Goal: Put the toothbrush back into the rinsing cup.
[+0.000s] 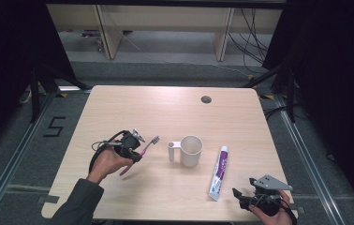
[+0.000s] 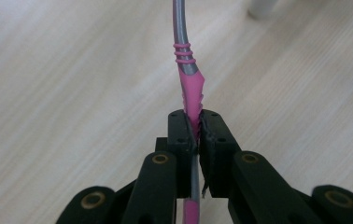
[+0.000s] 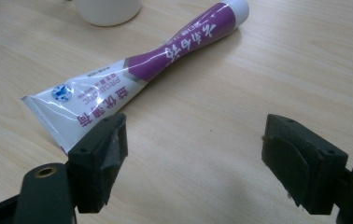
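A pink and grey toothbrush hangs above the table, tilted, bristles toward the white mug. My left gripper is shut on its pink handle, which runs up between the jaws in the left gripper view. A white and purple toothpaste tube lies flat to the right of the mug. My right gripper rests at the table's front right corner, open, with nothing between its jaws. In the right gripper view the tube lies just ahead of the left pad, and the gripper stands wide.
The wooden table has a round cable hole near its far edge. Black frame posts stand at both sides, and cables trail on the floor beyond. The mug's base shows at the top of the right gripper view.
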`<move>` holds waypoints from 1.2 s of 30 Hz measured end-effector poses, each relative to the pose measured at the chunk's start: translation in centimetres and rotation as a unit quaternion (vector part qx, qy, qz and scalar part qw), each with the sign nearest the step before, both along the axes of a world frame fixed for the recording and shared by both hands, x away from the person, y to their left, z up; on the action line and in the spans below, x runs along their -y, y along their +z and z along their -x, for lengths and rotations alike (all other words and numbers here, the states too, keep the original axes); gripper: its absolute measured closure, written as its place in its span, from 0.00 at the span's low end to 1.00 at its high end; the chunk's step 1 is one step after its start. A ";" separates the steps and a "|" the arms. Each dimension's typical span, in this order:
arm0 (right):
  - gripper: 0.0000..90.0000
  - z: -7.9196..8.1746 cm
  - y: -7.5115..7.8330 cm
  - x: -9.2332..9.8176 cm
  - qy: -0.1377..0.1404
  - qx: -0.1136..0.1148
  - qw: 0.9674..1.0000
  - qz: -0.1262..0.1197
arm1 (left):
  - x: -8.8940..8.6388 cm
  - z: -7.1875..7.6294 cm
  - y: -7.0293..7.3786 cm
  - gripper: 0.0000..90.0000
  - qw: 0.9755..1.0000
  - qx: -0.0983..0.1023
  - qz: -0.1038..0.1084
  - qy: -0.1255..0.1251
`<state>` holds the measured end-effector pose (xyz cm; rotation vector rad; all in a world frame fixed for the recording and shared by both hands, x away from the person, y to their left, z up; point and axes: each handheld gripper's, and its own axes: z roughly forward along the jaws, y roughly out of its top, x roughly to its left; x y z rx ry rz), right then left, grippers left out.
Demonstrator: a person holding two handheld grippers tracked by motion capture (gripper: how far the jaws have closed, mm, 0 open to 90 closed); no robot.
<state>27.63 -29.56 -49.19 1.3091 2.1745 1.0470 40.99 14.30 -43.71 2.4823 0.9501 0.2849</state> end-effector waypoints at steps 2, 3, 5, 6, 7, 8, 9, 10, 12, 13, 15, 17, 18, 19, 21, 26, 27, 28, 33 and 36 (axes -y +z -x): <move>0.26 0.0 0.0 0.1 0.000 -0.002 1.000 -0.003 | -0.5 0.1 0.7 0.92 0.999 0.021 0.030 0.007; 0.26 0.0 0.1 0.1 0.000 -0.004 1.000 0.000 | -0.7 0.3 1.0 0.92 0.998 0.030 0.051 0.012; 0.26 0.0 0.1 0.1 -0.001 -0.004 1.000 0.000 | -0.9 0.5 1.4 0.92 0.995 0.054 0.084 0.020; 0.26 0.1 0.1 0.1 -0.006 -0.007 1.000 -0.002 | -0.9 0.6 1.5 0.92 0.992 0.067 0.100 0.027; 0.26 0.0 0.1 0.1 -0.005 -0.004 1.000 -0.001 | -1.0 0.7 1.6 0.92 0.990 0.079 0.113 0.034; 0.26 0.3 0.2 -0.1 -0.023 -0.017 1.000 -0.012 | -1.0 0.9 1.7 0.92 0.987 0.084 0.128 0.039; 0.26 0.3 0.2 -0.1 -0.018 -0.015 1.000 -0.010 | -1.0 1.0 1.8 0.92 0.983 0.097 0.147 0.044; 0.26 0.3 0.2 -0.1 -0.018 -0.015 1.000 -0.010 | -0.9 1.1 1.8 0.92 0.979 0.106 0.169 0.049; 0.26 0.3 0.2 -0.1 -0.016 -0.016 1.000 -0.009 | -0.7 1.4 1.9 0.92 0.970 0.118 0.201 0.063; 0.26 0.3 0.2 -0.1 -0.016 -0.015 1.000 -0.010 | -0.7 1.5 1.9 0.92 0.968 0.126 0.208 0.062; 0.26 0.2 0.2 0.0 -0.016 -0.013 1.000 -0.009 | -0.3 1.7 1.9 0.92 0.958 0.134 0.243 0.070; 0.26 0.2 0.2 0.0 -0.018 -0.016 1.000 -0.010 | -0.2 1.8 1.9 0.92 0.950 0.147 0.266 0.078; 0.26 0.1 0.2 0.2 -0.008 0.000 1.000 0.002 | -0.1 1.9 1.9 0.92 0.946 0.151 0.276 0.080; 0.26 0.1 0.2 0.2 -0.008 0.000 1.000 0.002 | 0.0 1.8 1.9 0.92 0.941 0.160 0.288 0.082; 0.26 0.0 0.1 0.3 -0.006 0.003 1.000 0.003 | 0.2 1.8 2.1 0.92 0.934 0.168 0.303 0.087; 0.26 0.1 0.2 0.2 -0.007 0.000 1.000 0.002 | 0.9 1.7 2.4 0.92 0.926 0.181 0.319 0.093; 0.26 0.1 0.2 0.2 -0.005 0.003 1.000 0.003 | 1.1 1.6 2.4 0.92 0.924 0.184 0.321 0.094; 0.26 0.1 0.2 0.2 -0.005 0.003 1.000 0.003 | 1.3 1.6 2.5 0.92 0.924 0.182 0.324 0.091; 0.26 0.1 0.1 0.2 -0.004 0.002 1.000 0.002 | 2.5 1.2 2.5 0.92 0.926 0.189 0.317 0.085; 0.26 0.3 0.2 -0.1 -0.014 -0.013 1.000 -0.011 | 2.9 1.0 2.6 0.92 0.924 0.194 0.320 0.086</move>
